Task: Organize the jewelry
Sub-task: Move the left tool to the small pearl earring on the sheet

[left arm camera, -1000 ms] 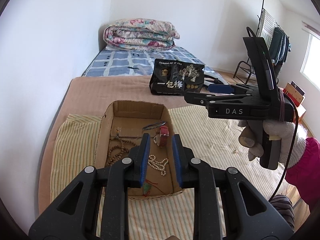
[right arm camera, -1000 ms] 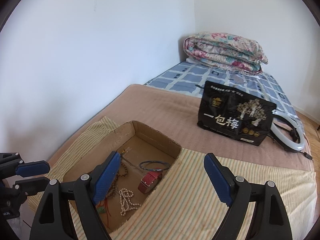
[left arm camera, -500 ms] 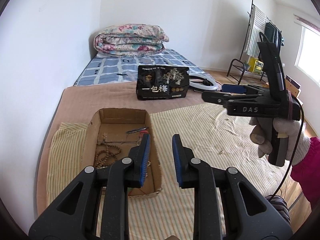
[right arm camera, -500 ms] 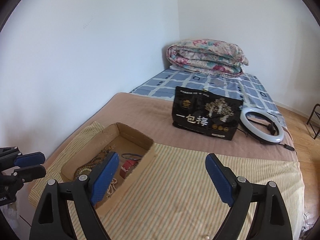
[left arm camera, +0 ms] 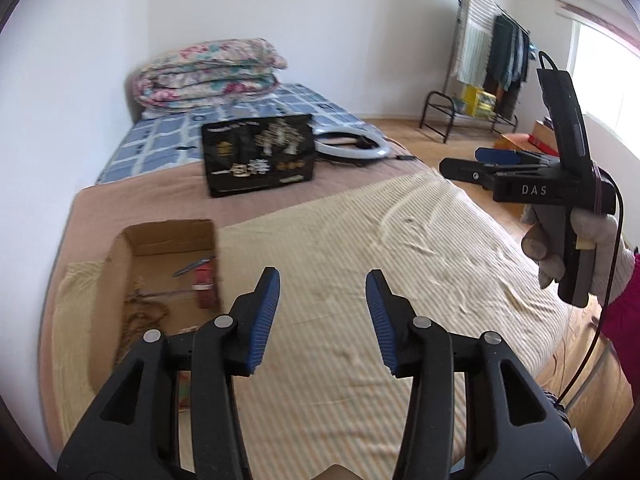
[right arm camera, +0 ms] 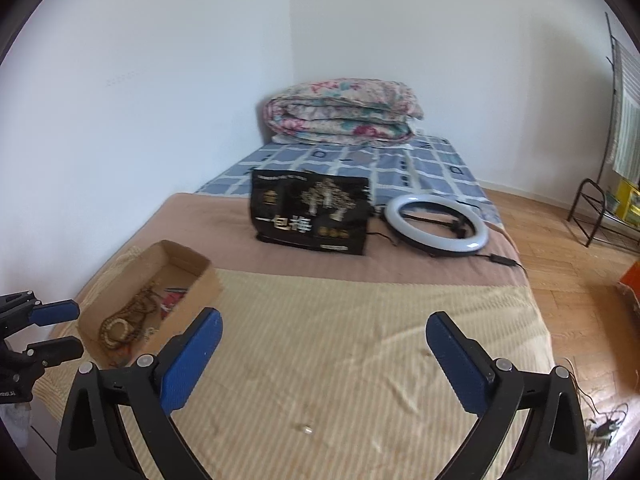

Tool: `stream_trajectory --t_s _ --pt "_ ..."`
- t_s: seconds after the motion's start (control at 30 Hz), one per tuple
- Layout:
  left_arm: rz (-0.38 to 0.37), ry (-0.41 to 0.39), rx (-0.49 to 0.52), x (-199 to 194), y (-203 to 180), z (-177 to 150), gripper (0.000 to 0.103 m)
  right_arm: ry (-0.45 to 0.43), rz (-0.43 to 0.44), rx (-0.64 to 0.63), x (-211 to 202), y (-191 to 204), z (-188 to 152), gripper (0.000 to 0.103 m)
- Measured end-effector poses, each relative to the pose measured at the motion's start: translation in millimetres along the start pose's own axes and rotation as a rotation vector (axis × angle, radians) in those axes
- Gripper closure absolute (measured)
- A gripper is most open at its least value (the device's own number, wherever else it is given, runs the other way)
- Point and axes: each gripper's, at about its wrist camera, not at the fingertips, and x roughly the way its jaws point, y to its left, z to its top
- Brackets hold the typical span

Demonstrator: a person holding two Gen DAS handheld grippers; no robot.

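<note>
Left wrist view: the left gripper (left arm camera: 322,312) gapes wide and empty over the striped cloth (left arm camera: 400,248); the box (left arm camera: 120,264) of jewelry lies to its left.

Right wrist view: the right gripper (right arm camera: 324,344), wide and empty, has a small bead (right arm camera: 307,428) just below it; the left gripper is nearer the box.

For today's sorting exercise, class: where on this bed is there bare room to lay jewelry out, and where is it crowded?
Widest bare patch: the striped cloth between the cardboard box and the bed's right edge, save one tiny item near the right gripper. A narrow brown strip lies between box and black bag. Crowded: inside the box, and around the bag and ring light.
</note>
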Motion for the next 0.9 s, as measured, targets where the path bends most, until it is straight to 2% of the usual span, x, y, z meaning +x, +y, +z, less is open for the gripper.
stream_trajectory --t_s 0.17,0.4,0.57,0.73,0.8,0.83,0.9 --pt "-0.04 0.028 0.065 28 -30 0 0.057 0.021 -0.063 0.047 -2 -46 -20 0.0" --pt "-0.117 0.089 0.099 71 -58 -5 0.057 0.033 -0.142 0.128 5 -104 -47 0.0" --pt "-0.165 0.139 0.112 105 -67 -9 0.057 0.038 -0.181 0.108 19 -121 -59 0.001" --pt "-0.19 0.174 0.109 131 -68 -14 0.058 0.06 -0.162 0.104 41 -131 -69 0.011" --pt "-0.2 0.19 0.107 140 -68 -17 0.063 0.078 -0.156 0.107 51 -133 -72 0.015" --pt "-0.204 0.2 0.109 144 -69 -20 0.069 0.088 -0.152 0.11 57 -134 -74 0.016" --pt "-0.208 0.219 0.12 154 -71 -25 0.07 0.103 -0.143 0.114 69 -134 -76 0.017"
